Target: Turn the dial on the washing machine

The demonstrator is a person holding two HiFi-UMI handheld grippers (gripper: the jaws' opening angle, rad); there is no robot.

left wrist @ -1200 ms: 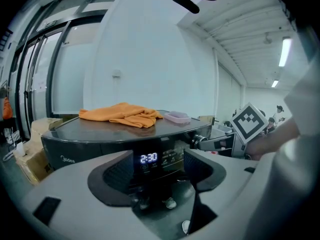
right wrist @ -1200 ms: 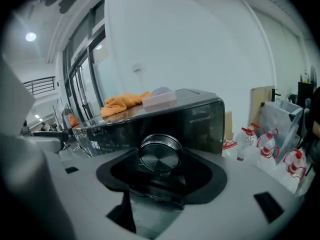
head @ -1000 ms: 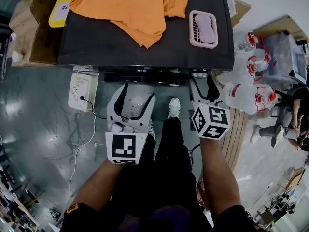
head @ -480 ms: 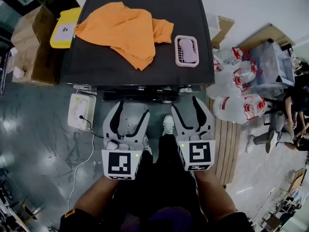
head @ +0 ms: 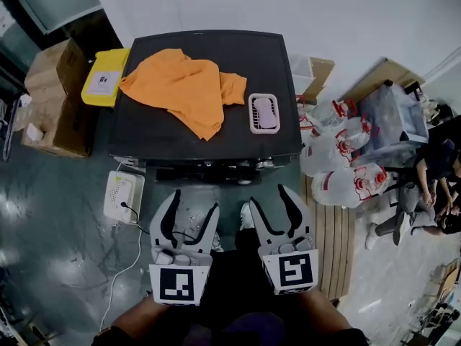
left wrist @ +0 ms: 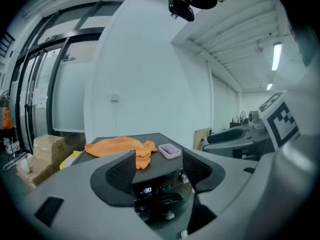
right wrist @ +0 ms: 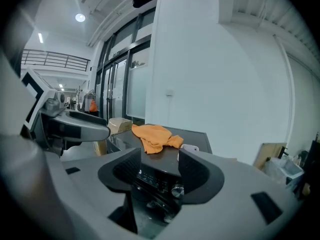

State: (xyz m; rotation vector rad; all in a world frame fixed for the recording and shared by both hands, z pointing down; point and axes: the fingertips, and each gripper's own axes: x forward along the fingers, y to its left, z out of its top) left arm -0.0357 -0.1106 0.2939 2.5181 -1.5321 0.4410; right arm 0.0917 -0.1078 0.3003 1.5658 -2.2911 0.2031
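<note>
The washing machine has a black top and a control strip along its front edge. Its silver dial sits at the right end of that strip, also visible as the dial in the left gripper view. My right gripper hovers in front of the machine, short of the dial; its jaws are closing with nothing between them. My left gripper is beside it, open and empty, pointing at the lit display. Neither gripper touches the machine.
An orange cloth and a pink tray lie on the machine's top. A yellow box and cardboard boxes stand to the left. A white device with a cable is on the floor. Water jugs and a seated person are on the right.
Both grippers have drawn back from the machine's front. The right gripper was up at the dial a second ago and is now clear of it. The machine looks farther away.
</note>
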